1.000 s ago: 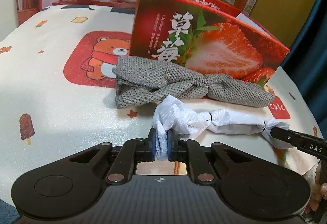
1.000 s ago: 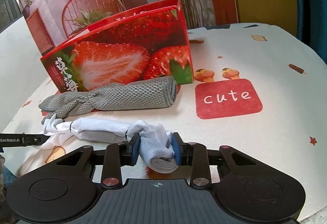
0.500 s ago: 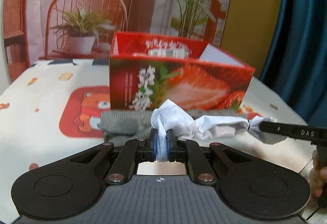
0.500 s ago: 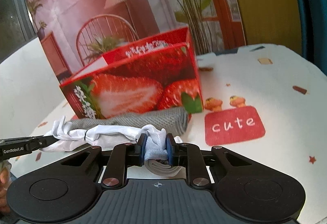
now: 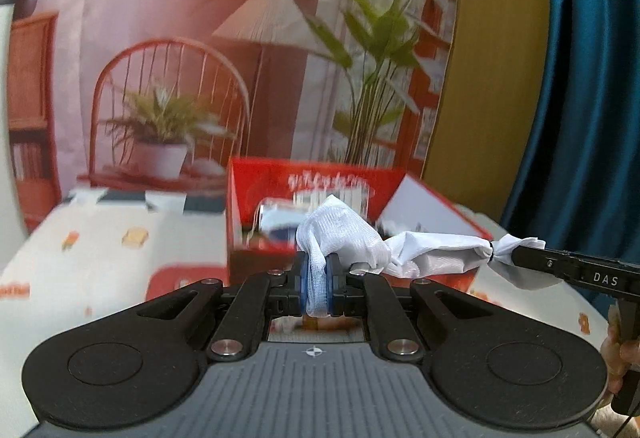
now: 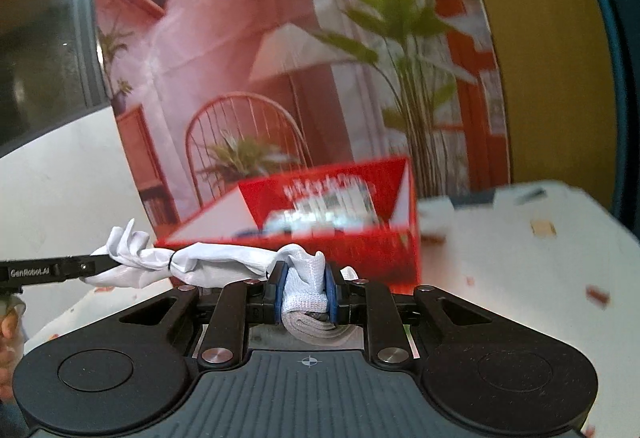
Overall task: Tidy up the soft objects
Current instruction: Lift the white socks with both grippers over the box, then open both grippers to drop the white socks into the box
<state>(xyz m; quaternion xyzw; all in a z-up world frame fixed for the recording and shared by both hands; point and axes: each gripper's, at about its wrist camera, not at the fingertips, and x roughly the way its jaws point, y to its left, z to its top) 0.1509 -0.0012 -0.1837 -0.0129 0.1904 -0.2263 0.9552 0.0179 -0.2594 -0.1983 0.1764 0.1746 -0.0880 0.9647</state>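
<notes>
White cloth bundle (image 5: 436,250) hangs stretched above the worktop (image 5: 80,262) before the red box (image 5: 436,198), each end clenched in left tongs (image 5: 317,288) and right tongs (image 6: 306,294); uneven pulling could slip an end free.

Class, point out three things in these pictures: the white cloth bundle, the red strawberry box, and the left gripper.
white cloth bundle (image 5: 436,252): left wrist view, on its stretched middle.
red strawberry box (image 6: 396,238): right wrist view, on its front wall.
left gripper (image 5: 317,280): left wrist view, midway between its fingertips.
</notes>
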